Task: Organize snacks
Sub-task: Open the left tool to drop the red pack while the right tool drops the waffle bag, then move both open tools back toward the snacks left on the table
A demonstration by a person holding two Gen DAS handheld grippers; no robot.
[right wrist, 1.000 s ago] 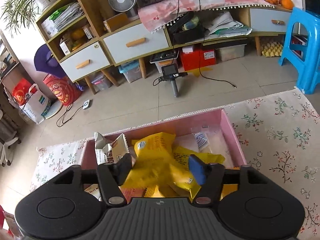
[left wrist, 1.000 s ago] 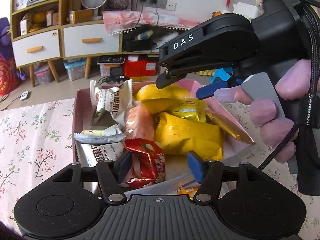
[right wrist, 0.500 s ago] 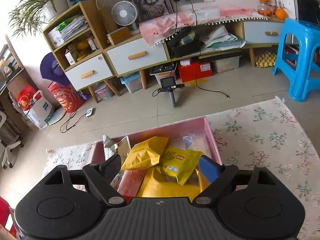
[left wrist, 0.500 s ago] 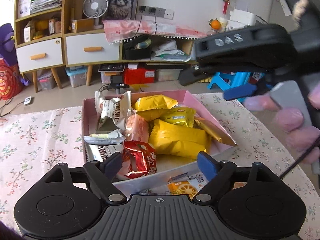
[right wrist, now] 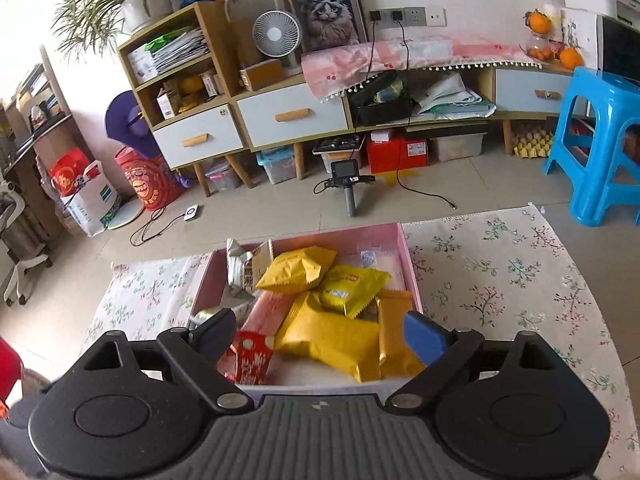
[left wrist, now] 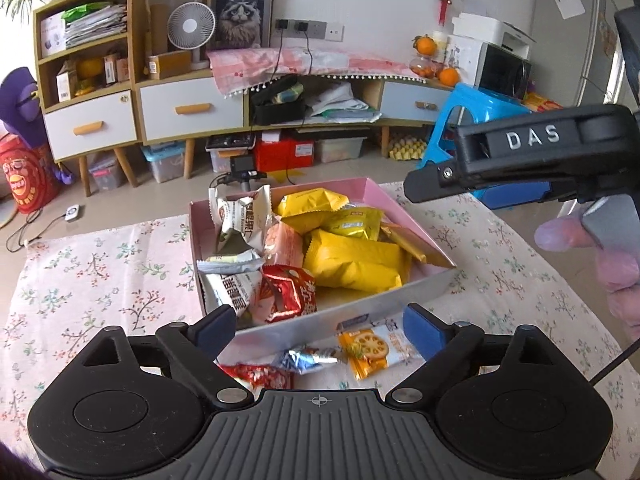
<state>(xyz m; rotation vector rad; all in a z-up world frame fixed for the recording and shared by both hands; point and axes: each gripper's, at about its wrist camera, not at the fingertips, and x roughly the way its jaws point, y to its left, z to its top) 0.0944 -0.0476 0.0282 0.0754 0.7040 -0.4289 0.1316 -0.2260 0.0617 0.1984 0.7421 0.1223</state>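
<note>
Judging from how things lie, the sorting is mostly done: the pink box [left wrist: 408, 222] near the far edge of the desk [left wrist: 100, 280] already holds a heap of snacks, among them a large yellow packet [left wrist: 354, 260], a red packet [left wrist: 290, 294] and white packets [left wrist: 236, 212] along its left wall. Three snacks are left outside it on the floral cloth, just beside the box's near wall and toward the near edge of the desk: an orange lotus-root packet [left wrist: 370, 348], a small blue-and-silver wrapper [left wrist: 306, 358] and a red wrapper [left wrist: 256, 374]. The left gripper [left wrist: 318, 326] hangs above these strays with its jaws spread wide and nothing between them. The right gripper [right wrist: 318, 334] is likewise wide open and empty, held over the near part of the box; in the left view it shows at the right, above the desk. What is left, by my reading, is to lift those three loose pieces into the box, where there looks to be room near the front.
</note>
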